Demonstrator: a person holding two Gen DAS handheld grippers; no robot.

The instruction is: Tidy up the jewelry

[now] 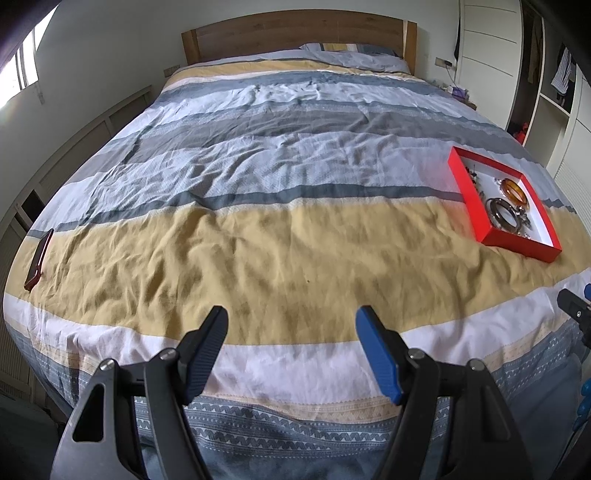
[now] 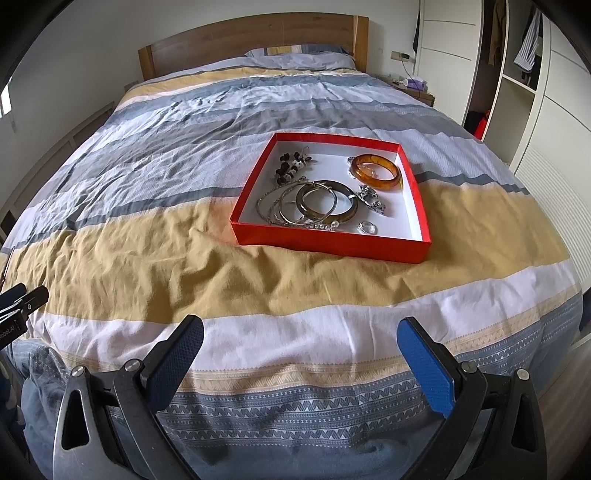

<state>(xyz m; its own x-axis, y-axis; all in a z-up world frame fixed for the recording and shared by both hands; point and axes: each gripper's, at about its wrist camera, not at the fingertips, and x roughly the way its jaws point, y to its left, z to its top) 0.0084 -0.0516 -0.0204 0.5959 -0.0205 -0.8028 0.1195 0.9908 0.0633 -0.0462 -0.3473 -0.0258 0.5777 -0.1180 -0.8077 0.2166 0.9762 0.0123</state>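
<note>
A shallow red box (image 2: 325,242) with a white inside lies on the striped bed cover. It holds an amber bangle (image 2: 376,172), a dark grey bangle (image 2: 327,206), thin silver hoops (image 2: 284,206), a beaded piece (image 2: 291,166) and small silver pieces (image 2: 371,201). The box also shows at the right of the left wrist view (image 1: 476,206). My right gripper (image 2: 301,334) is open and empty, low over the foot of the bed, well short of the box. My left gripper (image 1: 291,323) is open and empty, left of the box.
A dark red flat case (image 1: 38,258) lies at the bed's left edge. The wooden headboard (image 2: 258,35) and a pillow (image 2: 299,55) are at the far end. White wardrobes (image 2: 524,92) stand on the right. A bedside table (image 2: 413,86) has small items.
</note>
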